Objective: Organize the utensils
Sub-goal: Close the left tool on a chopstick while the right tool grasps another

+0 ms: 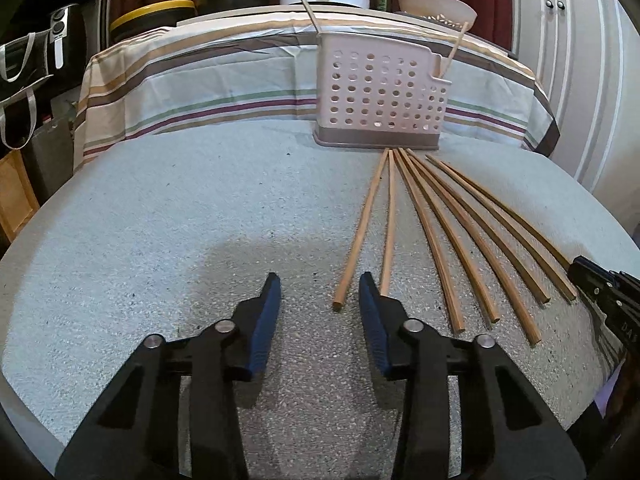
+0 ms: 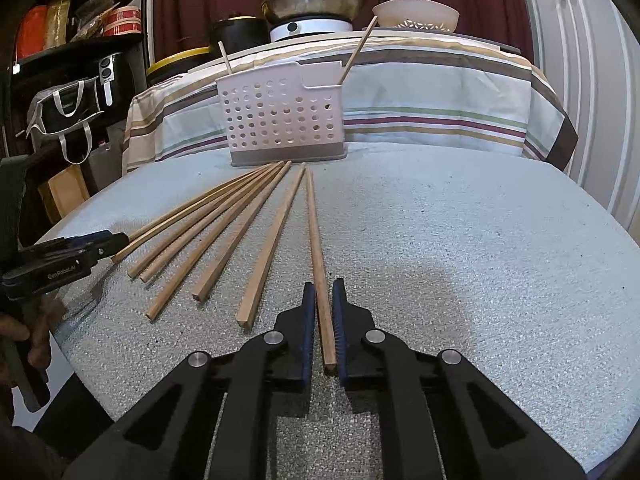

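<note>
Several wooden chopsticks (image 1: pixel 440 240) lie fanned on the grey table, tips toward a white perforated utensil caddy (image 1: pixel 380 100); both also show in the right wrist view, the chopsticks (image 2: pixel 224 236) and the caddy (image 2: pixel 284 120). Two chopsticks stand in the caddy. My left gripper (image 1: pixel 319 284) is open and empty, low over the table beside the leftmost chopsticks. My right gripper (image 2: pixel 324 288) has its blue pads closed around the rightmost chopstick (image 2: pixel 318 252), which lies on the table. The right gripper shows at the left wrist view's right edge (image 1: pixel 600 288), the left gripper at the right wrist view's left edge (image 2: pixel 68 256).
A striped cloth (image 2: pixel 440 92) covers a higher surface behind the caddy, with a pan (image 2: pixel 312 0), a white bowl (image 2: pixel 416 12) and a black pot (image 2: pixel 236 30) on it. Shelves and a bag (image 2: pixel 64 112) stand left. A white cabinet (image 2: pixel 580 60) is right.
</note>
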